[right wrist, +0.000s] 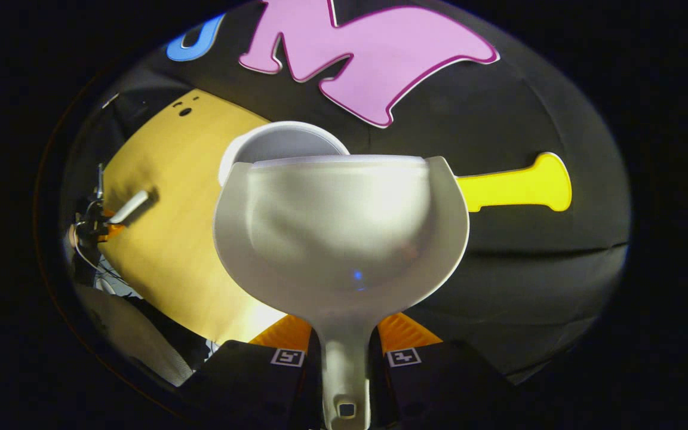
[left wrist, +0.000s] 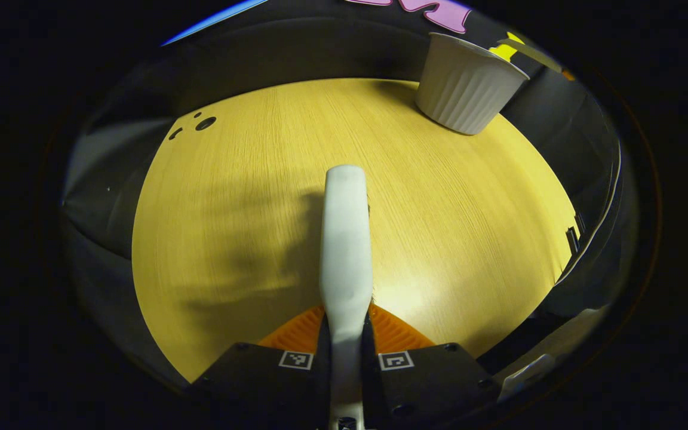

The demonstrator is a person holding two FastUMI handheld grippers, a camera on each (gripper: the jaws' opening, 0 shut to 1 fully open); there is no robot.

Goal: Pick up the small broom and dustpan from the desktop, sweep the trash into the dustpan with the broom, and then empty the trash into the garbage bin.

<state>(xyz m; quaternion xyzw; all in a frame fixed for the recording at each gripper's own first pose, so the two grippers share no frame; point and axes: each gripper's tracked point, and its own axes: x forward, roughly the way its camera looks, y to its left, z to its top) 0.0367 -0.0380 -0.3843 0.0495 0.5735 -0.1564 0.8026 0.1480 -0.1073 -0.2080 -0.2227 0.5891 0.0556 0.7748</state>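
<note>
We see one broom (left wrist: 345, 239) clamped in the left gripper (left wrist: 345, 325), its long axis running straight forward over the wooden desk (left wrist: 230, 239). One dustpan (right wrist: 341, 233) sits in the right gripper (right wrist: 344, 340), both fingers pressing its handle, its mouth pointing away and raised over the one white bin (right wrist: 278, 140). In the left gripper view the bin (left wrist: 466, 86) stands at the desk's far edge.
</note>
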